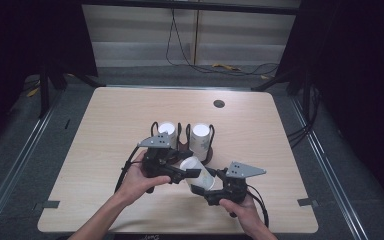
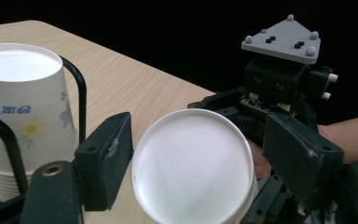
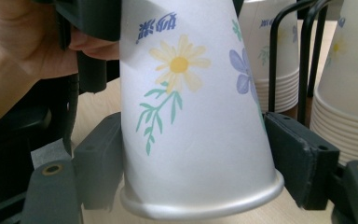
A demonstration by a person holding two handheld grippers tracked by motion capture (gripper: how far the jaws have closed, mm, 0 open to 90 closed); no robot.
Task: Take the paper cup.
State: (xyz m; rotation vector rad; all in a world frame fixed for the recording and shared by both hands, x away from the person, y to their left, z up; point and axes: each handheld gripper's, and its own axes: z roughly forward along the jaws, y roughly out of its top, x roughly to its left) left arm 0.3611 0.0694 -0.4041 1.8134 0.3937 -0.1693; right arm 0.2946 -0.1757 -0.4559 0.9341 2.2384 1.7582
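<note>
Cup (image 3: pixel 193 116): lying nearest the lens in the right gripper view, filling lower centre; in the high view sitting centre-bottom (image 1: pixel 198 172), tilted, between the two grippers and above the table.
Right gripper (image 1: pixel 215 192): jaws standing about half apart, pads bracketing the cup near its rolled rim; left pad touching the wall, right pad meeting the rim, so gripping lightly at best.
Left gripper (image 1: pixel 192 173): jaws partly open around the cup's closed base end (image 2: pixel 193 170); left pad just beside the paper, right pad apart from it, so not pressing.
Hands: left hand (image 1: pixel 137 177) and right hand (image 1: pixel 242 210) entering from the bottom edge.
Risk 1: cup slipping or dropping, since the left jaws are letting go while the right grip is sitting on a tapering wall that is sliding-prone.
Risk 2: rim crushing if the right pads are squeezing further; the thin paper is buckling easily.
Risk 3: tilted cup knocking the rack (image 1: pixel 180 142) or the stacks (image 1: pixel 200 137) just behind it.
Materials: cup being thin white paper, smooth, conical, printed with a yellow daisy and purple flower; pads looking matte black and rubbery; rack being bent black wire; table (image 1: pixel 105 130) being pale wood-grain laminate.
</note>
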